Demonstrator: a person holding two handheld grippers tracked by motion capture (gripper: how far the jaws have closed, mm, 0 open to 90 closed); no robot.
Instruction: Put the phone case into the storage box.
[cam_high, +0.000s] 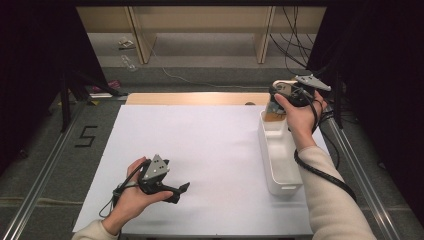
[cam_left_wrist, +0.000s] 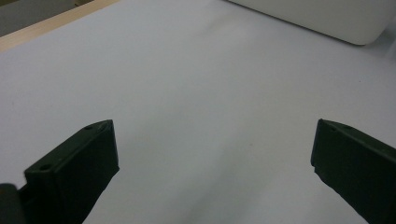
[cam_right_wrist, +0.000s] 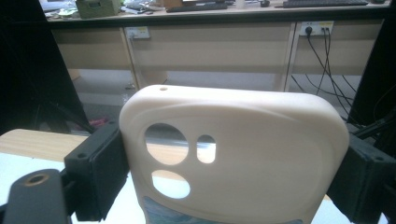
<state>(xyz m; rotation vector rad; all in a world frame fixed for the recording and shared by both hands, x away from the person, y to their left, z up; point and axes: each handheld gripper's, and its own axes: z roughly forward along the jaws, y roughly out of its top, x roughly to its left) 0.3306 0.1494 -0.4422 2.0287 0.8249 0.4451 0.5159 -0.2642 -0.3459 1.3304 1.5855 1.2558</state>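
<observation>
Right now, from biggest to smallest:
Table (cam_high: 200, 150): white sheet, bare under my left hand.
Bin (cam_high: 280, 165): white, along the right edge.
Phone case (cam_right_wrist: 233, 154): cream, clamped across its width in my right gripper (cam_high: 280, 100), above the bin's far end.
Left gripper (cam_high: 172, 187): jaws wide apart, holding nothing.

White sheet (cam_left_wrist: 196, 107) under left jaws; bin (cam_left_wrist: 327, 18) far ahead-right; desk (cam_right_wrist: 210, 42), cables (cam_right_wrist: 322, 51) beyond right jaws.
</observation>
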